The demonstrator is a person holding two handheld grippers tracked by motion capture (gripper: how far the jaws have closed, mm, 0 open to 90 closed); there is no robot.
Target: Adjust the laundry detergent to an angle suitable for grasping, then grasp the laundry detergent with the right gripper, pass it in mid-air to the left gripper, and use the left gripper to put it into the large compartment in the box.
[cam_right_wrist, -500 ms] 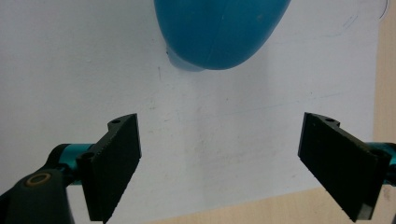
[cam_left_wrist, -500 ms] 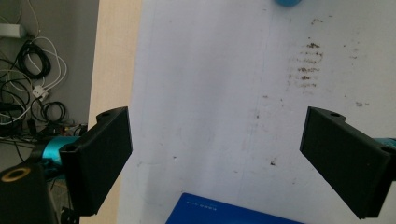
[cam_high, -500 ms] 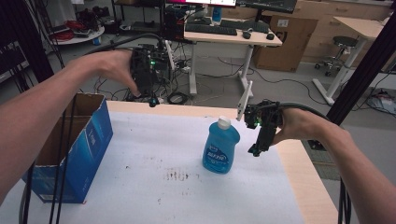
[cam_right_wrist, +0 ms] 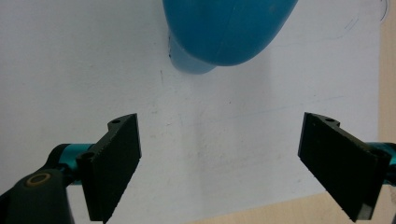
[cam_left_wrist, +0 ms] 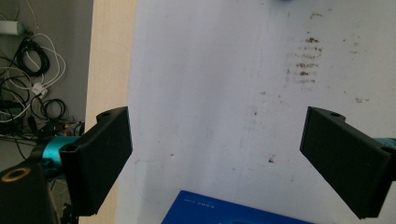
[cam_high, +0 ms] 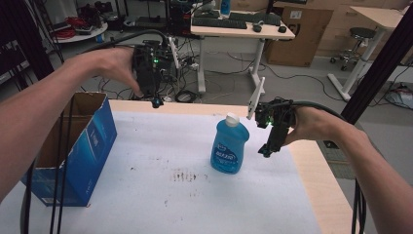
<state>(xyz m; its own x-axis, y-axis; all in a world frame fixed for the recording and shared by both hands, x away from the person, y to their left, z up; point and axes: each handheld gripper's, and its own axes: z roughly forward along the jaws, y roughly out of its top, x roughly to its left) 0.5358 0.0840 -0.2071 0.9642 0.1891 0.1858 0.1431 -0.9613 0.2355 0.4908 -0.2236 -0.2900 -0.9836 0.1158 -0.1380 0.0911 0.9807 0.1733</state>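
While the white table [cam_high: 146,195] is left bare for working, an open cardboard box [cam_high: 73,146] is kept at its left edge, likely to receive the blue bottle [cam_high: 229,146] standing upright mid-table. The right gripper [cam_high: 267,148] is held wide open just beside it, ready to close; the left gripper [cam_high: 156,101] is held open above the far edge.

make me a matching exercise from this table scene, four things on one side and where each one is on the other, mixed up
Things:
1. blue bottle
2. cardboard box
3. left gripper
4. right gripper

Places:
A. at the table's left edge
B. just right of the bottle, jaws open, not touching it
C. upright near the middle of the white sheet
D. raised over the table's far edge, jaws open

Pairs: 1-C, 2-A, 3-D, 4-B
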